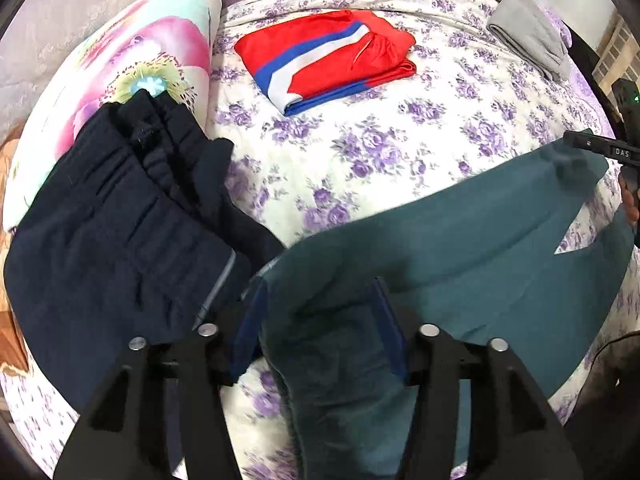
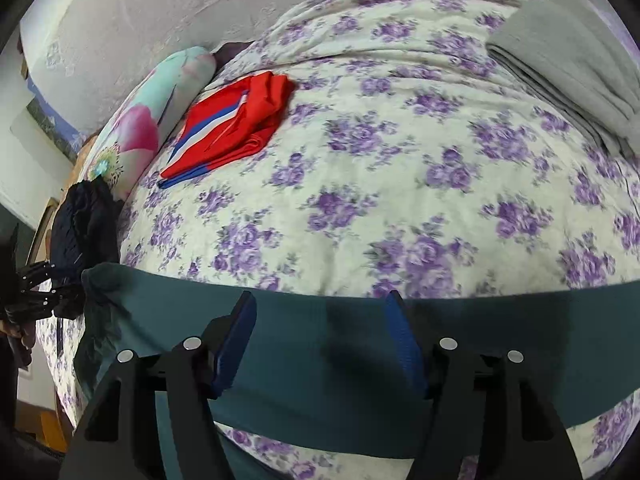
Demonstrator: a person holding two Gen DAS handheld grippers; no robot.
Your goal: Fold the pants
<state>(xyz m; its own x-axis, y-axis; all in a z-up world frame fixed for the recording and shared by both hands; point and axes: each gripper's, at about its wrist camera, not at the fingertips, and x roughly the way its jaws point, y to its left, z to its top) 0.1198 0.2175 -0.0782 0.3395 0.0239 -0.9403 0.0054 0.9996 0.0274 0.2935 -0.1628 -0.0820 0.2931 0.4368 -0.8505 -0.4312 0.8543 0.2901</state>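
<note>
Teal pants (image 1: 460, 248) lie across the near part of a bed with a purple-flowered cover (image 1: 400, 140). My left gripper (image 1: 320, 320) points down over their bunched left end. Its blue pads stand apart, the fabric sits loose between them, and I see no pinch. In the right wrist view the teal pants (image 2: 320, 400) stretch as a flat band from left to right. My right gripper (image 2: 320, 340) hovers over that band, open, with the cloth lying flat beneath its fingers. The left gripper (image 2: 36, 292) shows at that view's left edge.
Folded red pants with a blue and white stripe (image 1: 328, 56) lie further back. Dark navy pants (image 1: 120, 232) are heaped at the left against a flowered pillow (image 1: 132, 52). A folded grey garment (image 1: 532, 36) rests at the back right. A wall runs behind the bed.
</note>
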